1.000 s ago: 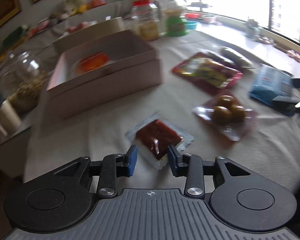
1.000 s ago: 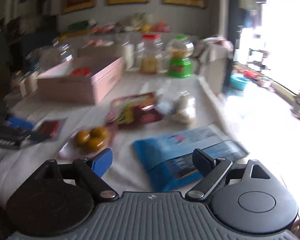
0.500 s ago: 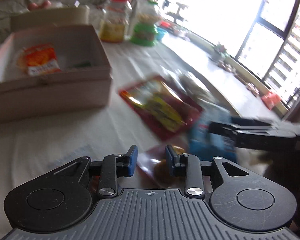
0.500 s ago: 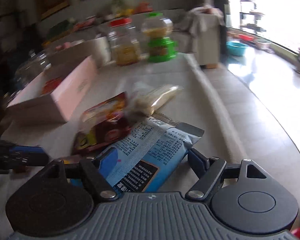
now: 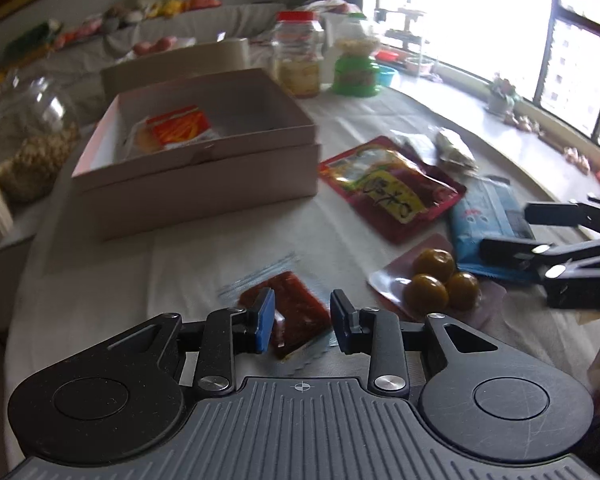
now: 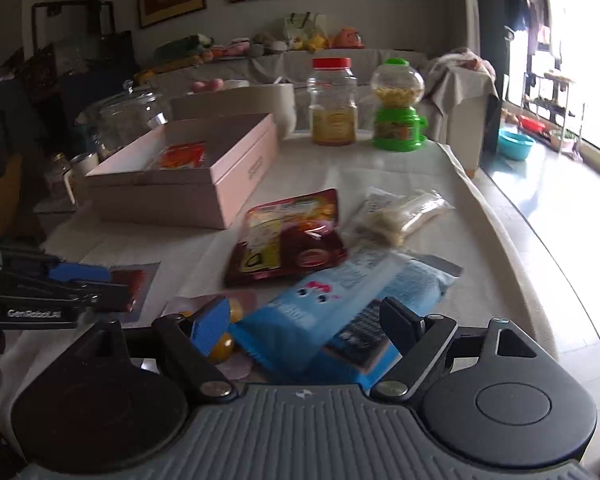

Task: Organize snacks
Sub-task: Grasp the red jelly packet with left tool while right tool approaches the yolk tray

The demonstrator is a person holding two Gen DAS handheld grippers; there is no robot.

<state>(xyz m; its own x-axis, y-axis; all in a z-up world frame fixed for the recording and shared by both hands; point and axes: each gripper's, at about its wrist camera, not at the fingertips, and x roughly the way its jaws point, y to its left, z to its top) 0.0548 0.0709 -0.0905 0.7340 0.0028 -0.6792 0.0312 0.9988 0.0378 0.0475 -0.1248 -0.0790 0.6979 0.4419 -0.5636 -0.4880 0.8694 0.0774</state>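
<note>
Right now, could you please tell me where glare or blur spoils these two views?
Left wrist view: the window at upper right is blown out to white, and the clear packet of red snack near the tool is soft. Right wrist view: daylight whitens the doorway at right, the wall at left is dim, and the blue snack bag is slightly smeared.

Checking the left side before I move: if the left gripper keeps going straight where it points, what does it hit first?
Most likely the clear packet with the red slab, lying on the table between the left gripper and its open jaws.
</note>
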